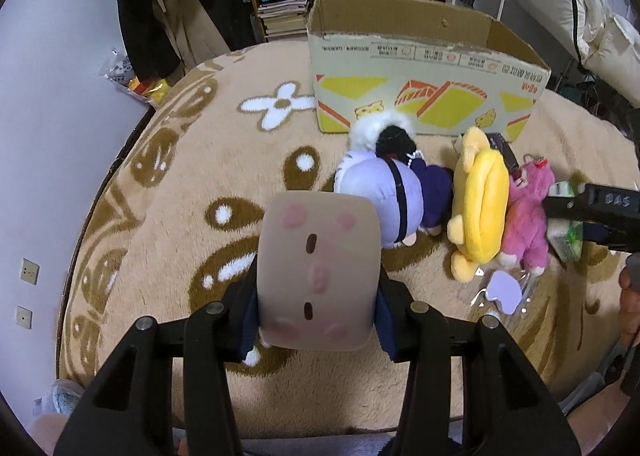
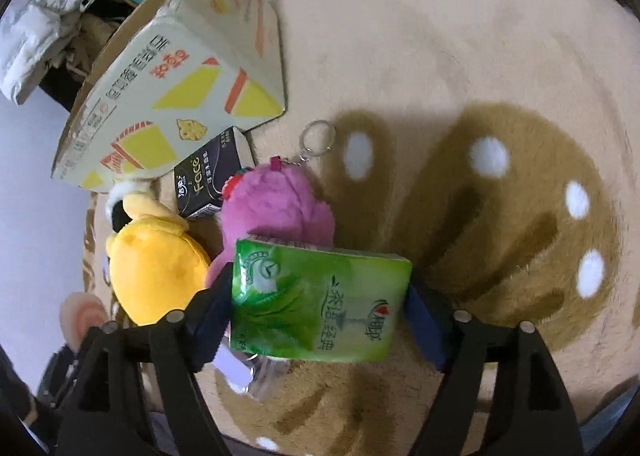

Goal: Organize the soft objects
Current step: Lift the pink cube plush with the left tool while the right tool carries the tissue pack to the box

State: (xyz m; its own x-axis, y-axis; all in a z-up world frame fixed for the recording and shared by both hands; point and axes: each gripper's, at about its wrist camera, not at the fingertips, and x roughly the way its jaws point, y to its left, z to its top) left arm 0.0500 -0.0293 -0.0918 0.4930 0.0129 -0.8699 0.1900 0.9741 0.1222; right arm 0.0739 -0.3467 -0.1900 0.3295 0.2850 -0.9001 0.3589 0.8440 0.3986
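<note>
The left gripper (image 1: 318, 276) pinches a beige square plush cushion with pink blotches (image 1: 318, 272) above the tan patterned rug (image 1: 200, 176); the right gripper (image 2: 320, 304) clamps a green tissue pack (image 2: 320, 304); only the right wrist view shows "Face" on a black carton (image 2: 210, 176) beside the printed cardboard box (image 2: 160, 88).

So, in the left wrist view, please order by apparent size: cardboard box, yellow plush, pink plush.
1. cardboard box, largest although farthest.
2. yellow plush.
3. pink plush, partly hidden by the other hand-held gripper, so its margin is unsure.
</note>
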